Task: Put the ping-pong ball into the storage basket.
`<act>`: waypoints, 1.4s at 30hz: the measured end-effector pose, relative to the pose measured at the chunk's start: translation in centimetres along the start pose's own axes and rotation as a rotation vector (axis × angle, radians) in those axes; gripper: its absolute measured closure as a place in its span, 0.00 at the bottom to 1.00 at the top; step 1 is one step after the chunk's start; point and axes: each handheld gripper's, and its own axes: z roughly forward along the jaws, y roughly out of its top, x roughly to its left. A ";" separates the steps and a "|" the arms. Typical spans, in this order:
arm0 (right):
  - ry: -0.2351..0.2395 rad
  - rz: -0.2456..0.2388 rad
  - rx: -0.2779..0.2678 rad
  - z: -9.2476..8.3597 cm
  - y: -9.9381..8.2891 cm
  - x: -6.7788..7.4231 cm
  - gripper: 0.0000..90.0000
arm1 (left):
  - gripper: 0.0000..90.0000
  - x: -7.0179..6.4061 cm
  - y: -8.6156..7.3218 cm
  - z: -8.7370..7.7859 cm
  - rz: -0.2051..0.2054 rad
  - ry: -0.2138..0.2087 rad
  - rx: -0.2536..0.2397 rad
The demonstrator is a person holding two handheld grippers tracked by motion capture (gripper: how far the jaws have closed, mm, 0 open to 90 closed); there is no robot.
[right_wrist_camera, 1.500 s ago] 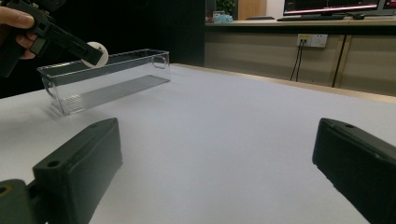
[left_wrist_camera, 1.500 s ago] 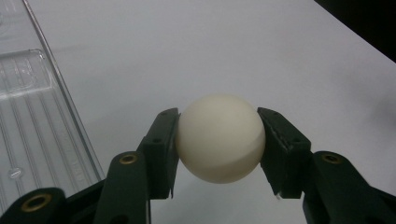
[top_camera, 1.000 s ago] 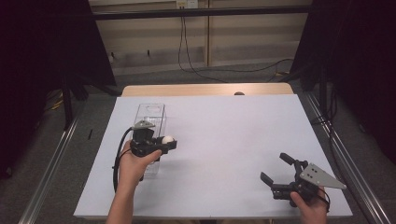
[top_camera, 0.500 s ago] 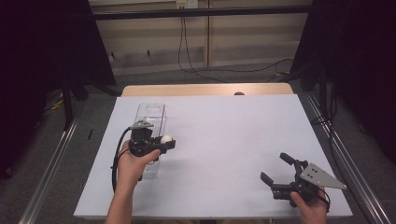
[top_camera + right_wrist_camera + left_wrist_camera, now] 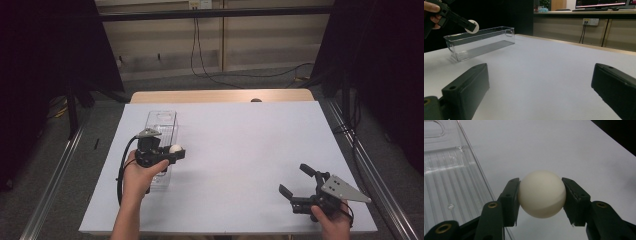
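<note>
Left gripper (image 5: 175,151): clenched on a white ball (image 5: 542,194), which is pinched across its widest part between both jaws.
Ball location: it is held in the air just beside the right-hand long wall of the clear bin (image 5: 162,125), above the desk (image 5: 250,145), as seen in the high view.
Right gripper (image 5: 296,186): released, jaws spread wide, nothing between them; it is kept low over the desk's near right corner, well apart from the bin.
Handling: the ball is judged light, rigid and smooth, so it could slip or pop out if squeezed off-centre; a hold across the middle is best suited.
Bin: judged thin, stiff plastic, easily nudged.
</note>
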 end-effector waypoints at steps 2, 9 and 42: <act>-0.002 0.002 -0.001 0.0 0.0 0.0 0.01 | 0.57 0.1 0.0 -0.1 0.003 -0.001 0.004; -0.002 0.002 0.000 0.0 0.0 0.0 0.01 | 0.57 0.2 0.0 -0.2 0.003 0.002 0.006; -0.010 0.002 -0.003 0.0 0.0 0.0 0.01 | 0.57 1.2 -0.1 -0.9 -0.014 0.023 0.003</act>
